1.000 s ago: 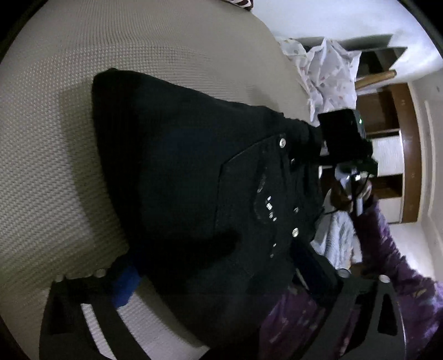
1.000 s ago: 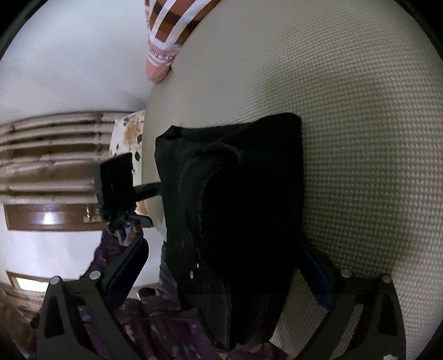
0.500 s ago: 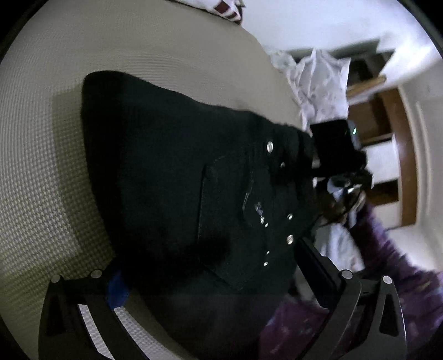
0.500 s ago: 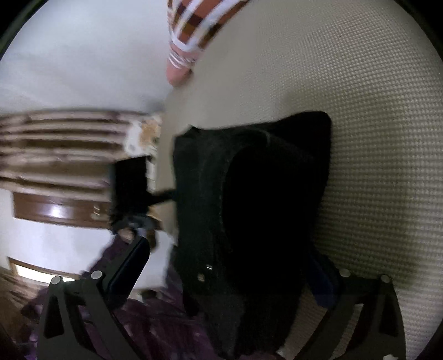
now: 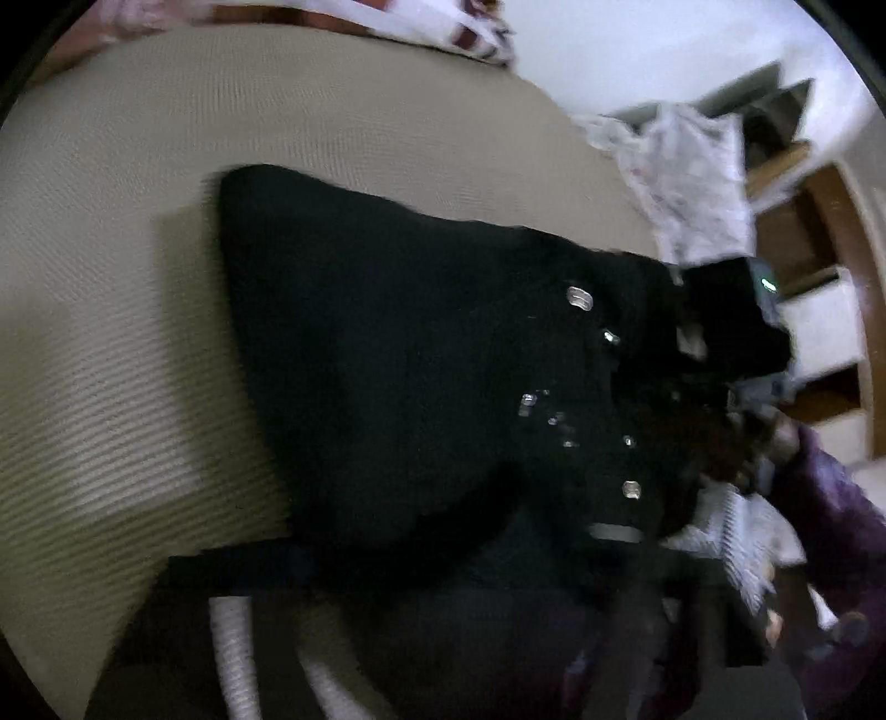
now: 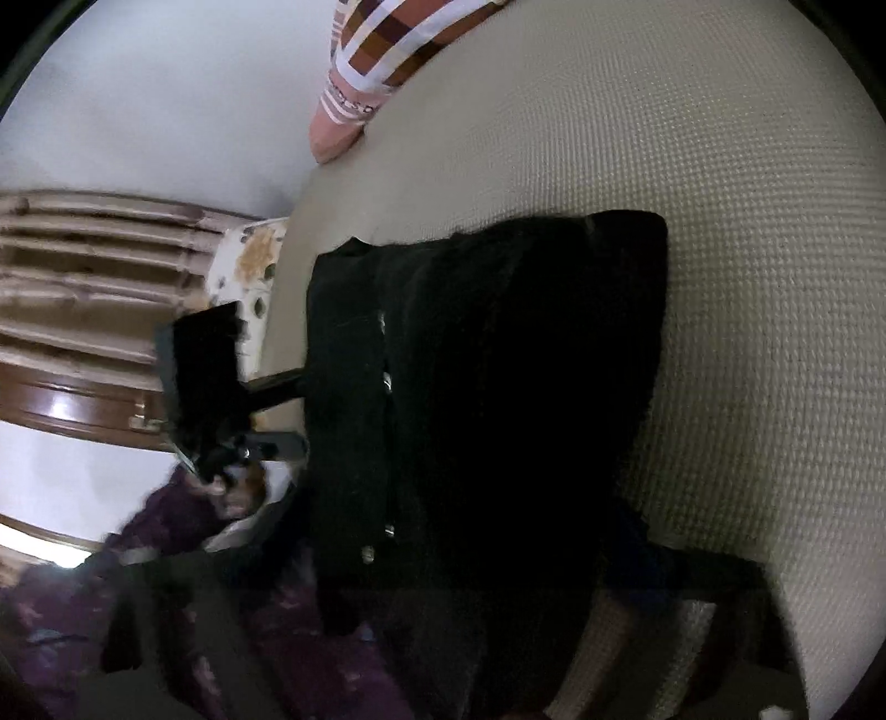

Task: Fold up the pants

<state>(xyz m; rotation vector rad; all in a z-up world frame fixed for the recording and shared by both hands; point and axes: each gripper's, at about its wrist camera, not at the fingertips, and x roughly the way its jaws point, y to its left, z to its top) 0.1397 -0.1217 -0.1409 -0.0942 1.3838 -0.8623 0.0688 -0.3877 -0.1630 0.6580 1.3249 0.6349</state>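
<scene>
1. Black denim filled both wrist views: your pants (image 5: pixel 421 365) lay folded into a thick dark slab on the beige woven bedcover (image 5: pixel 111 343).
2. Silver rivets (image 5: pixel 578 299) glinted along the waistband end, which pointed toward your purple sleeve (image 5: pixel 830 498).
3. The slab's long axis ran from that waistband toward the folded far edge.
4. Your left gripper (image 5: pixel 443 565) had just been closing, pants between its fingers; your right gripper (image 6: pixel 459 581) likewise. Blur hid whether the pads pressed.
5. No label or writing could be read.
6. Farther off sat a striped pillow (image 6: pixel 376 50).
</scene>
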